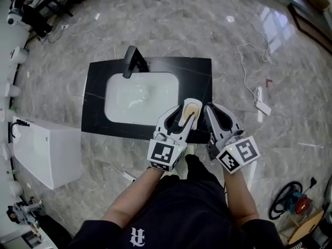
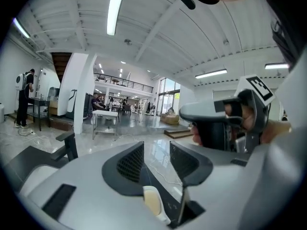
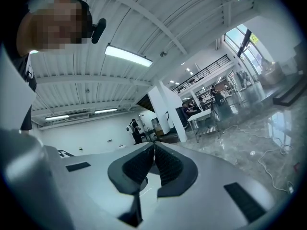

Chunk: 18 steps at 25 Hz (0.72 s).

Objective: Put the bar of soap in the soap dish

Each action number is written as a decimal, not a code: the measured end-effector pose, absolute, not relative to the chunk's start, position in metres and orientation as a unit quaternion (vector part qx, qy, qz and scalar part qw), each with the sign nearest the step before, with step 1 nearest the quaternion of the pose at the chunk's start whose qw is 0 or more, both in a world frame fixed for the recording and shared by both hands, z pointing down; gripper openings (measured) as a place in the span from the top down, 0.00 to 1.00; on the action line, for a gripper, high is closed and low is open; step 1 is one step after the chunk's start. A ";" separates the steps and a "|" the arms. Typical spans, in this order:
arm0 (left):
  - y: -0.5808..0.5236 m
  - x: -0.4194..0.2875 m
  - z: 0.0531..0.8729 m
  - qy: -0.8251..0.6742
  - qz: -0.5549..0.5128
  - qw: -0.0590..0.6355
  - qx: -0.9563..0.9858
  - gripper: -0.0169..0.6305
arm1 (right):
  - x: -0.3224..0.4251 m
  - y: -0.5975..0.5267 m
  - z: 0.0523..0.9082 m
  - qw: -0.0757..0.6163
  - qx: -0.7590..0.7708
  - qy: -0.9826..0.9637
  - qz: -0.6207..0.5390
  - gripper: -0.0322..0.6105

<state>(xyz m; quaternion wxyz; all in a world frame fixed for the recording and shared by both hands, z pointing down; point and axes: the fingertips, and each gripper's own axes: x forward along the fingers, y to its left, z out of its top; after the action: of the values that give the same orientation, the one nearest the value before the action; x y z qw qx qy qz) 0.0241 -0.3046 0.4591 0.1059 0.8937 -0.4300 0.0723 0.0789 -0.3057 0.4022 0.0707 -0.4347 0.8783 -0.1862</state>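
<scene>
**Head view.** A black stone counter [image 1: 197, 71] carries a white rectangular basin [image 1: 137, 95], with a black faucet [image 1: 132, 61] at the basin's 11 o'clock. At the basin's 4 o'clock, on the counter's near corner, sits the white oval soap dish [image 1: 192, 100]. The cream bar of soap [image 1: 191, 108] lies inside it. The left gripper [image 1: 184, 116] hangs over the dish, its tips falling on either side of it in the picture. The right gripper [image 1: 212, 110] is just beside it, at the left one's 3 o'clock.

**Left gripper view.** The claw points out across the room. Its ribbed pads stand a moderate way apart, with only floor showing between them. The soap [image 2: 152, 201] shows low at 6 o'clock, down in the gap near the jaw roots. I judge that it lies beneath the claw and not in its grip.

**Right gripper view.** The claw is closed, its tips meeting, and nothing is in it.

**Handling.** The bar looks stiff, light and rounded. It is probably slick, more so if damp, so a hard pinch could squirt it out sideways. The best hold would be across its narrow width at the middle, with the pads flat on the long sides and only modest pressure. The dish is hard and could skate on the polished stone if nudged. With the bar lying in the dish, the task looks done.
</scene>
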 end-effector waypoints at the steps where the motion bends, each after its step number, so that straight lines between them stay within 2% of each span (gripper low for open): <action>1: -0.301 0.021 0.448 -0.431 0.063 0.101 0.895 0.72 | 0.075 -0.301 0.398 0.072 -0.435 0.879 -0.184 0.93; 8: -0.274 -0.008 0.395 -0.443 0.030 0.074 0.893 0.96 | 0.046 -0.260 0.370 0.074 -0.433 0.885 -0.158 0.93; 18: -0.227 -0.016 0.339 -0.412 -0.018 0.057 0.909 0.96 | 0.018 -0.203 0.348 0.060 -0.429 0.893 -0.126 0.93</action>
<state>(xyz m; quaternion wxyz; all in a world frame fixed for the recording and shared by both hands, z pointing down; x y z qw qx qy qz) -0.0164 -0.2274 0.3390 0.0573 0.9091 -0.4124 -0.0176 0.0181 -0.2028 0.3483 0.0603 -0.4287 0.8926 -0.1257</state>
